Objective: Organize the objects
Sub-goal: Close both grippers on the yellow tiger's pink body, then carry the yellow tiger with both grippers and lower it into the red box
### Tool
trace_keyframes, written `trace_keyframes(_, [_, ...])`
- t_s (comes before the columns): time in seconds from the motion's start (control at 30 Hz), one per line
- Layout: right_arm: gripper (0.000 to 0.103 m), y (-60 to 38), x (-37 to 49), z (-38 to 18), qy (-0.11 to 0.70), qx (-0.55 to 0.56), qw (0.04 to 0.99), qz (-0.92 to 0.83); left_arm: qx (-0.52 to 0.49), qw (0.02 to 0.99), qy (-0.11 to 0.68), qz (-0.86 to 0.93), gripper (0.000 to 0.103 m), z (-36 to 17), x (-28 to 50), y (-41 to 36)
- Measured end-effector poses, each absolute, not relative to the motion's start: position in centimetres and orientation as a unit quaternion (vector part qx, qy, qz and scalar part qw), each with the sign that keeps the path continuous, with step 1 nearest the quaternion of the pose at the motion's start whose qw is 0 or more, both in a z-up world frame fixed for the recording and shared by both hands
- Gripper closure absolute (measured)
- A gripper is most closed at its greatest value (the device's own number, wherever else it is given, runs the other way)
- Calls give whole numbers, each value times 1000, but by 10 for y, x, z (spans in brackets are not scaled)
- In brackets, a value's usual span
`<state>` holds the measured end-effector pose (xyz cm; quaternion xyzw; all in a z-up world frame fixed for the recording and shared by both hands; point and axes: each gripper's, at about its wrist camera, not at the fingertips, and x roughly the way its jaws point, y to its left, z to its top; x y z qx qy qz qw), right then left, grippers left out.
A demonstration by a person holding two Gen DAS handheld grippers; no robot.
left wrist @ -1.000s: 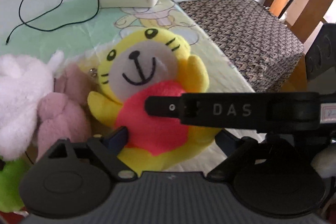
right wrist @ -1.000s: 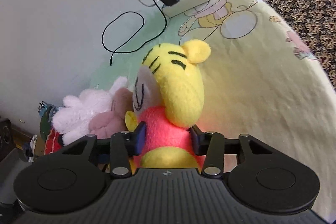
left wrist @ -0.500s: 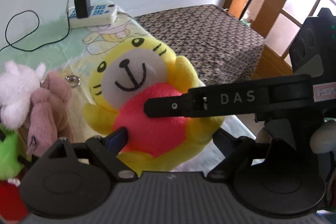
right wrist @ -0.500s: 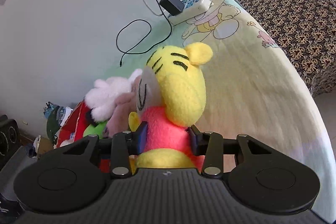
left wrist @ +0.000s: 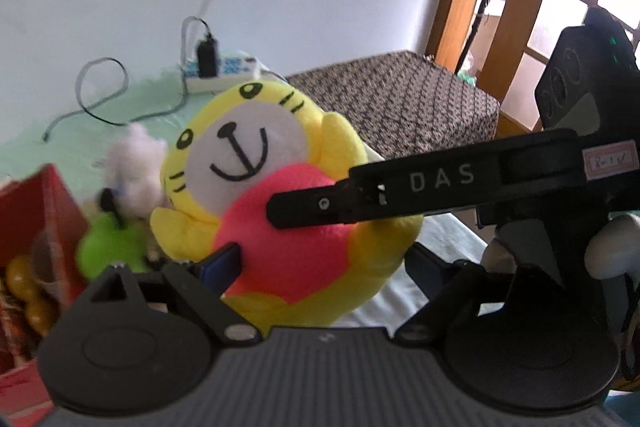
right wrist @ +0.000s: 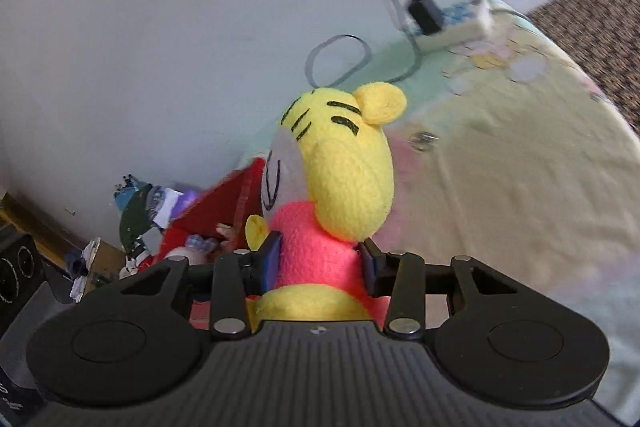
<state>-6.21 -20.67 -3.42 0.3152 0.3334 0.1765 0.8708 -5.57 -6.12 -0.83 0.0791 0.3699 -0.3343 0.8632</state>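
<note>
Between the fingers of the right gripper point(right wrist: 318, 263) sits the yellow tiger plush point(right wrist: 340, 187), clamped across its pink torso, with the head upright above the jaws and the whole toy clear of the bedsheet point(right wrist: 520, 187). Left of that gripper lies the red box point(right wrist: 224, 203), lid open, with small items visible inside. The left gripper point(left wrist: 324, 263) is released: its fingers stand apart on either side of the plush without pressing it, and the right gripper's finger crosses in front of the plush in the left wrist view. Left of the left gripper, a green plush point(left wrist: 110, 247) and a white plush point(left wrist: 136, 163) rest near the box. Judged status: the tiger plush is picked up but not yet deposited; placing it appears to remain, followed by the green and white plushes. A power strip point(right wrist: 452, 23) lies well ahead, beyond both grippers.
</note>
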Motion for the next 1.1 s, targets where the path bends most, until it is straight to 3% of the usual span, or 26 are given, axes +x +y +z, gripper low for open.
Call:
trace_keyframes(0.47, [60, -74, -26, 6, 292, 267, 896, 199, 65, 896, 309, -313, 16, 32, -41, 89])
trace_keyframes(1.1, [60, 15, 15, -34, 368, 124, 916, 106, 64, 877, 368, -302, 15, -24, 2, 158])
